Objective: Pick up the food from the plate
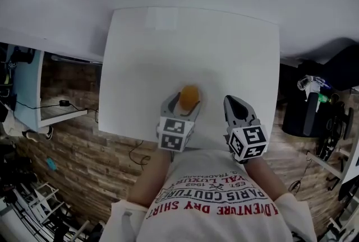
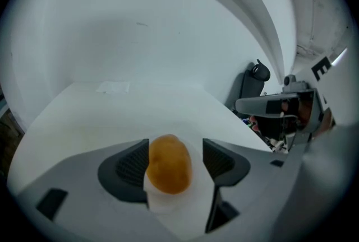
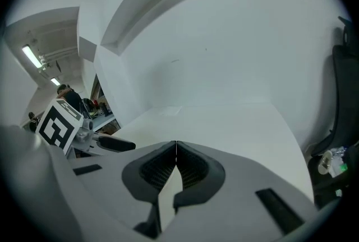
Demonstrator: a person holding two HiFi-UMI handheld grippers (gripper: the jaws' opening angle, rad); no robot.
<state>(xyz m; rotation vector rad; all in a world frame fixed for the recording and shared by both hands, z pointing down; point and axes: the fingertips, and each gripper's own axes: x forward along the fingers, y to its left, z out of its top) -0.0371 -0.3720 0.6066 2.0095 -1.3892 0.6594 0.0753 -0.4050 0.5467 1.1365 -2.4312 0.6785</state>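
An orange, rounded piece of food (image 1: 189, 95) rests on the white table (image 1: 168, 50) near its front edge. My left gripper (image 1: 184, 103) is open around it, one jaw on either side. In the left gripper view the food (image 2: 168, 163) lies against the left pad (image 2: 133, 165), and a gap separates it from the right pad (image 2: 217, 161). No plate stands out from the white surface. My right gripper (image 1: 233, 103) is a little to the right of the food, over the table's front edge. Its jaws are shut (image 3: 175, 148) with nothing between them.
A pale rectangular patch (image 1: 162, 18) lies at the table's far edge, by the white wall. A brick-patterned floor (image 1: 73, 140) surrounds the table, with a shelf unit (image 1: 28, 89) at the left and dark equipment (image 1: 314, 112) at the right. The person's torso fills the bottom.
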